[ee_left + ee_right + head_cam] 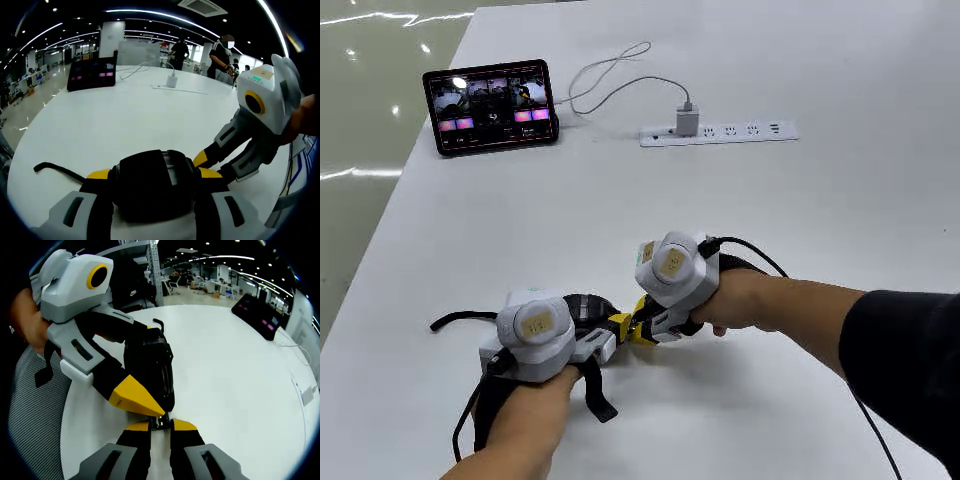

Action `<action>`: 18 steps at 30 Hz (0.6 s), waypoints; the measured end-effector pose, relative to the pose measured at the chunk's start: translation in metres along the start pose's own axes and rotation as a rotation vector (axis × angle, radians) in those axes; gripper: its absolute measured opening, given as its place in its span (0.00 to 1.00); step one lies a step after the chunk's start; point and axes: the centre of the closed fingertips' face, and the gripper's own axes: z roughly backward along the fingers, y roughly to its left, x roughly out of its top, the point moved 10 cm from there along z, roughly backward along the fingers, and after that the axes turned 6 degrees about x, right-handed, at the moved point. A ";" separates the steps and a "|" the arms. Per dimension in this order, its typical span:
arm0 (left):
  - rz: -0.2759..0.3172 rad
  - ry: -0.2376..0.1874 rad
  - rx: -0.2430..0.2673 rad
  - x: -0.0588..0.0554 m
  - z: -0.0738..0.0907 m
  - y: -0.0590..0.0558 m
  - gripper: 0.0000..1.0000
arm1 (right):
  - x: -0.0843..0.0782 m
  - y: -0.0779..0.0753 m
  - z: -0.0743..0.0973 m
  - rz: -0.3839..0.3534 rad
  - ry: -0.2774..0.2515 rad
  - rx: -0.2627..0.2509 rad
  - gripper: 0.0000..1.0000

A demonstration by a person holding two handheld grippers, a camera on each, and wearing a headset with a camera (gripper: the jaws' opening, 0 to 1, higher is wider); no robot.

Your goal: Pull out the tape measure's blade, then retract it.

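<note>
Gripping tape case [150, 360] on bench [770, 200]: left tool [154, 175] clenched across hard, smooth body. Right tool [160, 426] pinched on hook [160, 421] at case mouth. Blade judged thin, springy, liable to recoil; hold hook firmly, pull straight.

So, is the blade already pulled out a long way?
No, the right gripper, shut on the blade's tip, sits right against the tape measure in the head view.

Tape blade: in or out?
In, or barely out. The right gripper pinches the hook tight against the tape measure, which the left gripper clamps.
</note>
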 end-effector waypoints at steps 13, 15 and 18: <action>-0.010 -0.013 0.006 0.000 0.000 -0.001 0.62 | 0.000 0.002 0.000 0.010 -0.003 -0.017 0.11; -0.011 -0.023 0.006 0.000 -0.001 -0.001 0.63 | 0.000 0.002 -0.001 0.009 -0.002 -0.022 0.11; -0.014 -0.017 -0.001 0.000 -0.002 0.000 0.63 | 0.001 0.003 -0.001 0.019 0.005 -0.023 0.12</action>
